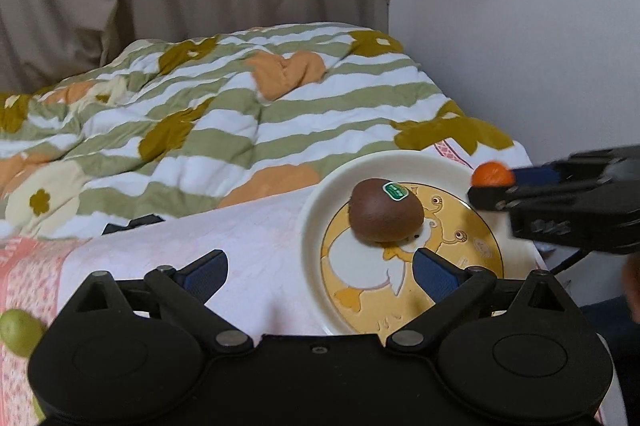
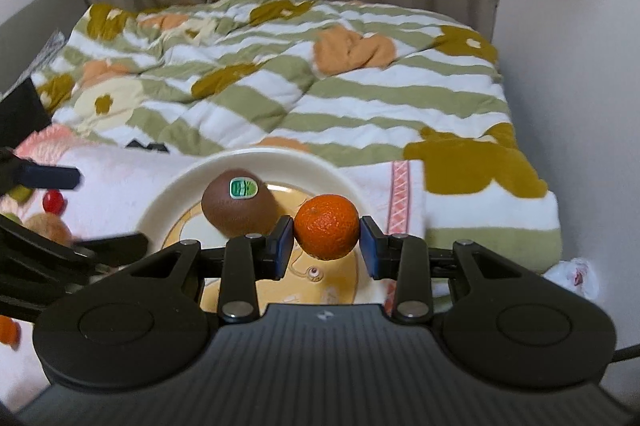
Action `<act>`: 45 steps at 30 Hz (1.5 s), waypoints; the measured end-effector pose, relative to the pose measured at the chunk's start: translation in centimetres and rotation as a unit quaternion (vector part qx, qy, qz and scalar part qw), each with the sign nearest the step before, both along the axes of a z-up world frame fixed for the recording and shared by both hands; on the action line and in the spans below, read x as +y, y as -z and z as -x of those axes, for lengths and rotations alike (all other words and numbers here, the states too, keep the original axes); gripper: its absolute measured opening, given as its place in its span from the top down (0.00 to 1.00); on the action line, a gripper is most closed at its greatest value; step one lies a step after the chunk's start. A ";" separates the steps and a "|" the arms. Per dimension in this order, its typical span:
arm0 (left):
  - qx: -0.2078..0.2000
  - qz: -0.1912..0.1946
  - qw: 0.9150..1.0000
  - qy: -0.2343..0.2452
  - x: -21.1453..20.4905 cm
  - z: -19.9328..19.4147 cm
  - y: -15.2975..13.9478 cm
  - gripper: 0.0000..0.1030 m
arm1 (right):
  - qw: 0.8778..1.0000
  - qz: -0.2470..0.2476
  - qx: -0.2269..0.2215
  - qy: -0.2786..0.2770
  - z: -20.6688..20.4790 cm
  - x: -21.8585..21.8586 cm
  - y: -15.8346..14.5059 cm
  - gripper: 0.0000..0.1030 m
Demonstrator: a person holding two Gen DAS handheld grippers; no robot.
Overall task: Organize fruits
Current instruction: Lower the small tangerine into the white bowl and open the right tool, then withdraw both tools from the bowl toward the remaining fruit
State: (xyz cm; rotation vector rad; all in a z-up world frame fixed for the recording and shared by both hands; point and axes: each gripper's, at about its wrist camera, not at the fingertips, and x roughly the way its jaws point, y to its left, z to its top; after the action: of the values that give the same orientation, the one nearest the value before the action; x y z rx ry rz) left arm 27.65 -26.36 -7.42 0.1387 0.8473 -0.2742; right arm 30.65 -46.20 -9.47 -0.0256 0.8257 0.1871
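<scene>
Tangerine [image 2: 327,227] clamped between right gripper [image 2: 326,246] pads, held over plate [image 2: 168,193], near its right rim. Kiwi [image 2: 239,202] already on plate, just beside tangerine. Left gripper [image 1: 320,266] spread wide, nothing between pads, near plate's left edge. Other fruits [image 2: 53,201] left on blanket [image 2: 120,177] to left. Risks judged: tangerine dropped near rim could roll off onto soft bedding; could nudge kiwi; plate could tip on uneven blanket.

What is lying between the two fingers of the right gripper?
A small orange sits between the fingers of the right gripper, held above the plate beside the kiwi. The right wrist view shows it best.
</scene>
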 end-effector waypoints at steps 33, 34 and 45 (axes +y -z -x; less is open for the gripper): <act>-0.071 0.029 0.994 -0.073 3.3 8.6 -5.2 0.02 | 0.998 0.036 -0.056 -0.017 6.2 0.8 -3.7 0.00; -0.076 0.032 0.994 -0.078 3.5 9.3 -5.6 0.02 | 0.998 0.033 -0.057 -0.013 6.8 0.8 -4.3 0.00; -0.115 0.036 0.983 -0.137 7.3 16.9 -8.6 0.02 | 0.996 -0.011 -0.086 -0.023 13.2 2.2 -9.6 0.00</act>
State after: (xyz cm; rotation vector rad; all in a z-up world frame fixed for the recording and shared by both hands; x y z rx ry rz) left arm 10.74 -19.09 1.23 -0.0143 0.6174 -0.0281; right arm 17.49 -43.96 0.18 -0.0399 0.6522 0.2334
